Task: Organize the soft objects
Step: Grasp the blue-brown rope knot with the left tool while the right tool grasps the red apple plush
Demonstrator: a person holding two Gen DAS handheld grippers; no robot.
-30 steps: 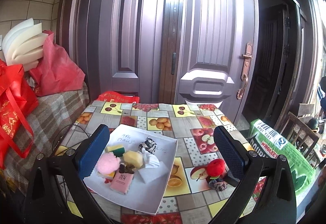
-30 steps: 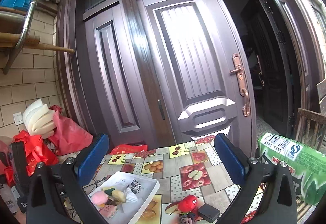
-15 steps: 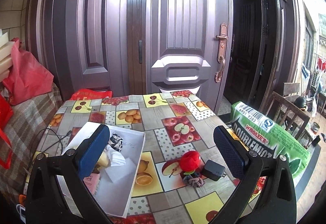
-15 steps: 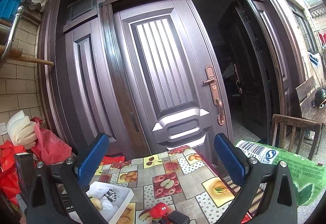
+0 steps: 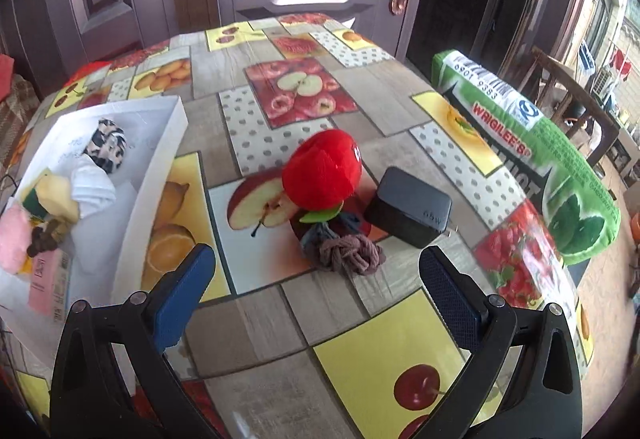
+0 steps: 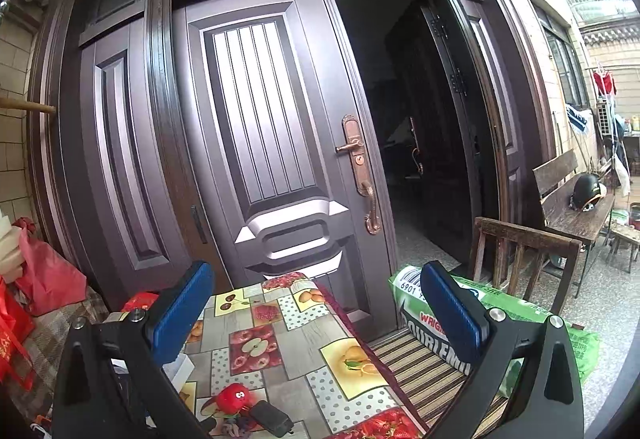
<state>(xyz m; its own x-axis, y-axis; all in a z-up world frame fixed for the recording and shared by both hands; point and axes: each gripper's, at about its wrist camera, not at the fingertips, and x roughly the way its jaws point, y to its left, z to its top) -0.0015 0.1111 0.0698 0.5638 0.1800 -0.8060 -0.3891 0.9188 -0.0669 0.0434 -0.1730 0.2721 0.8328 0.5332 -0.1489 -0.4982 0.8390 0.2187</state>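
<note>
Left tongs (image 5: 316, 279) spread apart, empty, above the counter (image 5: 248, 331) near the red plush apple (image 5: 322, 169); right tongs (image 6: 316, 303) likewise apart, held high.

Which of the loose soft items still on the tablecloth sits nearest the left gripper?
The knotted brownish cloth bundle, just ahead of the open left gripper. The red plush apple lies farther back, touching it.

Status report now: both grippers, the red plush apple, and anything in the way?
Left gripper open, empty. Right gripper open, high. Red plush apple on table, outside white tray. Black adapter beside it.
</note>
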